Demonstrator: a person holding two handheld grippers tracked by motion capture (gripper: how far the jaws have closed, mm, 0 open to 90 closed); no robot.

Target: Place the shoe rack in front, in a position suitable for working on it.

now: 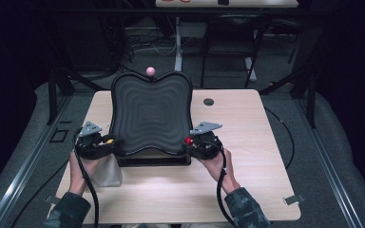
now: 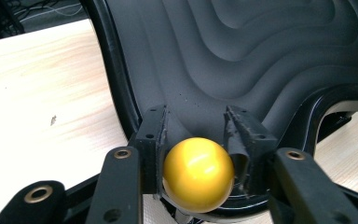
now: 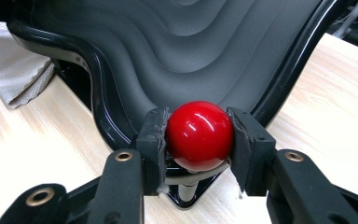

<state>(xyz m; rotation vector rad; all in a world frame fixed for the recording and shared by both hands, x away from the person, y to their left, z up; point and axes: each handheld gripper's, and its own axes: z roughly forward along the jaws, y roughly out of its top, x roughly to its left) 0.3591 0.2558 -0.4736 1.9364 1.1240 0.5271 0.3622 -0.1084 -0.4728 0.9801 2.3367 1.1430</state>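
Black moulded tray [image 1: 149, 114] with stepped wavy contours, centre of the high view, tilted up on a dark base on pale wood counter [image 1: 247, 142]. Yellow ball knob [image 2: 198, 173] at tray's near-left corner, lower centre of the left gripper view, between jaws of left gripper [image 1: 105, 141]; one pad against the ball, small gap at the other, grip loose. Red ball knob [image 3: 200, 135] at near-right corner, centre of the right gripper view, clamped on both sides by jaws of right gripper [image 1: 193, 141]. Pink ball knob [image 1: 150, 71] at tray's far edge, upper centre. Grey cloth [image 1: 108, 172] lower left, beside left hand [image 1: 91, 166].
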